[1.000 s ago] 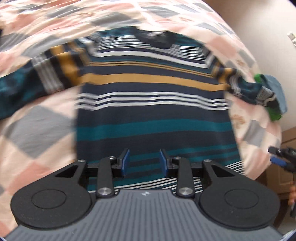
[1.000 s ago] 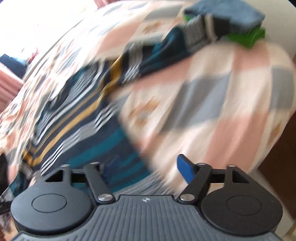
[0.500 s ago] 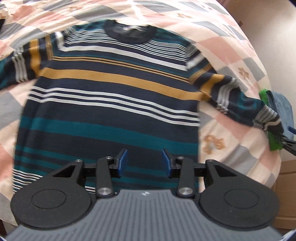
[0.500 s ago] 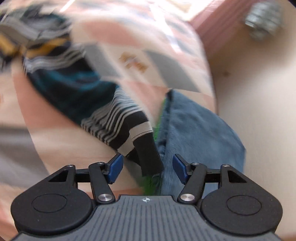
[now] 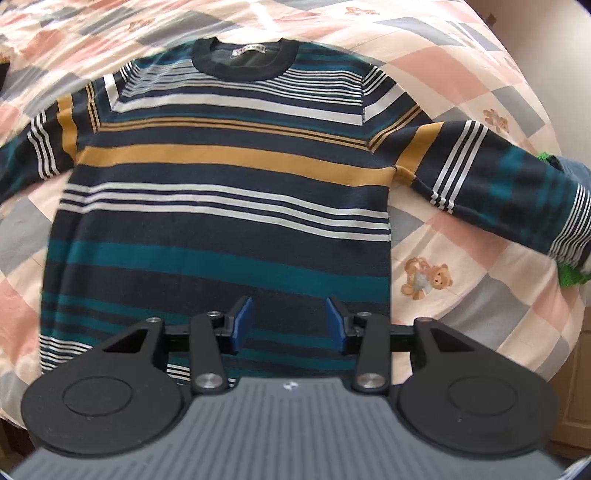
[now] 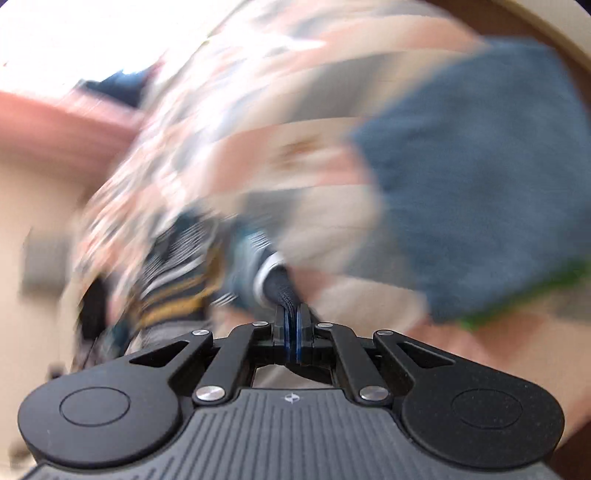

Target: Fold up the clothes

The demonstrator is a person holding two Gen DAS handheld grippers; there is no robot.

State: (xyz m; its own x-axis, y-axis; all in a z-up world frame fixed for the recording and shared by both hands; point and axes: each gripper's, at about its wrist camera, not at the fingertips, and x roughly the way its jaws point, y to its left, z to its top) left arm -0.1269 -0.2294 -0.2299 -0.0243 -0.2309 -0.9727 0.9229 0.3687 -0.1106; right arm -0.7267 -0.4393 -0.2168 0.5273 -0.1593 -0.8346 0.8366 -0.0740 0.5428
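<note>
So far no fold is made: the navy, teal and mustard striped knit sweater (image 5: 221,206) lies flat on the pink-and-grey checked quilt (image 5: 480,295). Your right gripper (image 6: 293,325) is clenched on the dark ribbed cuff (image 6: 279,284); your left gripper (image 5: 288,325) hovers, jaws released. All folds remain.

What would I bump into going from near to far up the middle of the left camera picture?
Left claw → sweater hem → teal stripe → yellow stripe → collar → quilt.
</note>
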